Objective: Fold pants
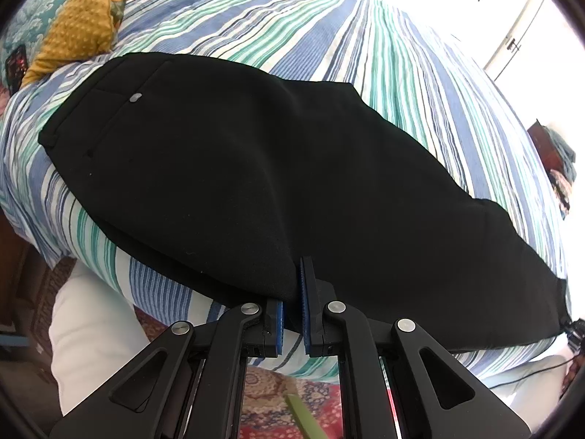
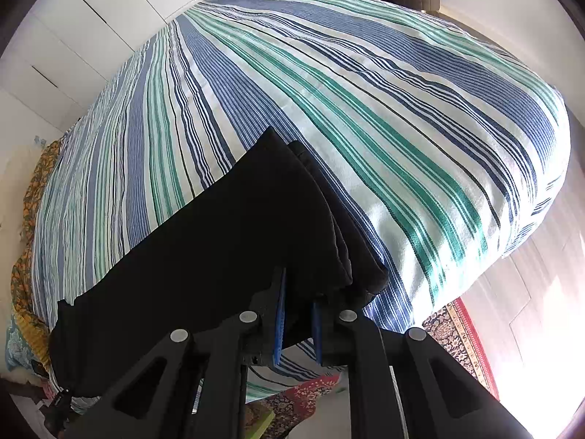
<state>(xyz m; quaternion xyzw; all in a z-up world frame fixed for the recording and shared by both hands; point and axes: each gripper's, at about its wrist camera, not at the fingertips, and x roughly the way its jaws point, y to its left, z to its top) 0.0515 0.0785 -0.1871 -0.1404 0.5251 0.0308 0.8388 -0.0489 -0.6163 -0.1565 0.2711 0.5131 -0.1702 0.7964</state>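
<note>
Along the near edge of the striped bedspread (image 1: 384,55), both the left gripper (image 1: 291,305) and right gripper (image 2: 297,314) pinch the black pants (image 1: 237,168), which should travel together, level, keeping the fold square.

Pants (image 1: 256,168): matt black cloth, smooth weave, dull metal button (image 1: 135,98). Bed (image 2: 365,109) cover: striped woven cloth, ribbed, slight sheen in light. Left gripper (image 1: 291,314): matt black plastic, blue ridged pads (image 1: 302,292), brushed metal pins. Rug (image 2: 464,333): patterned pile.
</note>
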